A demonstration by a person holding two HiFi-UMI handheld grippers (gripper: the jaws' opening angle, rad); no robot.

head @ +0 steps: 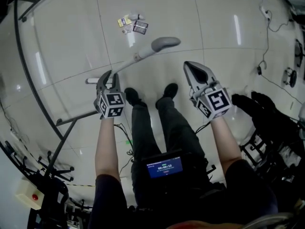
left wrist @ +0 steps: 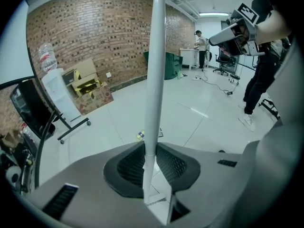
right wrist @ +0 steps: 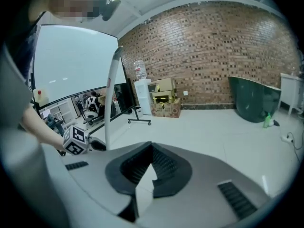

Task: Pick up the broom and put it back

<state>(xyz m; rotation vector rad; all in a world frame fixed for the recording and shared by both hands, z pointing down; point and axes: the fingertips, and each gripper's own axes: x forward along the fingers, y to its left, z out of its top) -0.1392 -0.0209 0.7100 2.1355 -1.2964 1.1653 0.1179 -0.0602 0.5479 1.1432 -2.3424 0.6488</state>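
The left tongs (left wrist: 153,172) were closed on the broom (left wrist: 156,70), with its white pole clamped between the pads. The pole's far end was cut off in the left gripper view. In the head view a grey end was seen, but brush or grip could not be told. The right tongs (right wrist: 151,172) were shut, with nothing held. Small scraps (head: 132,24) were seen on the floor (head: 66,37) beyond.
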